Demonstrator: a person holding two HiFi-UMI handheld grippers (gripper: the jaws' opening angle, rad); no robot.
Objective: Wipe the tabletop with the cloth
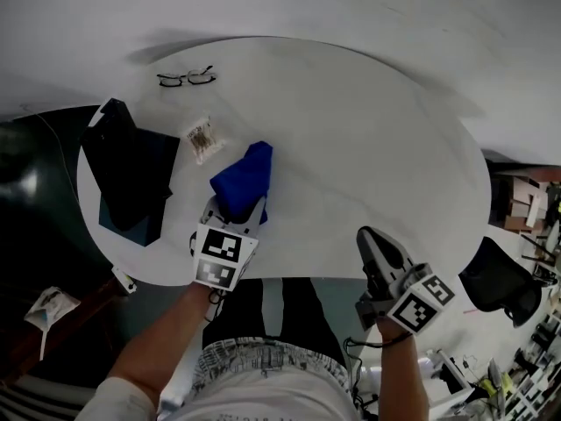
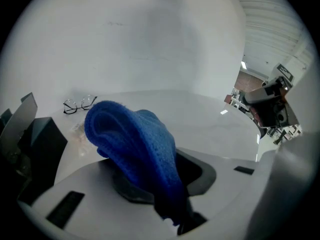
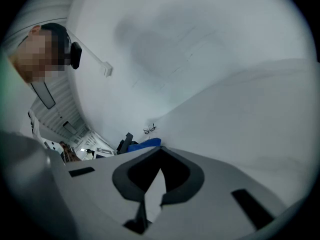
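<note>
Cloth — blue — between left gripper fingers

No lettering, brand, number or sign can be read anywhere; print on the small packet, toward nine o'clock on the bench, is too blurred.

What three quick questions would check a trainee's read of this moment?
1. True or false: the right gripper holds something.
2. The eyeglasses lie: A) near the far edge of the round table, left of centre; B) in the left gripper; C) in the right gripper.
3. Fill in: the left gripper is shut on the ____.

Key: 1 false, nothing sits between its jaws; 2 A; 3 blue cloth.
</note>
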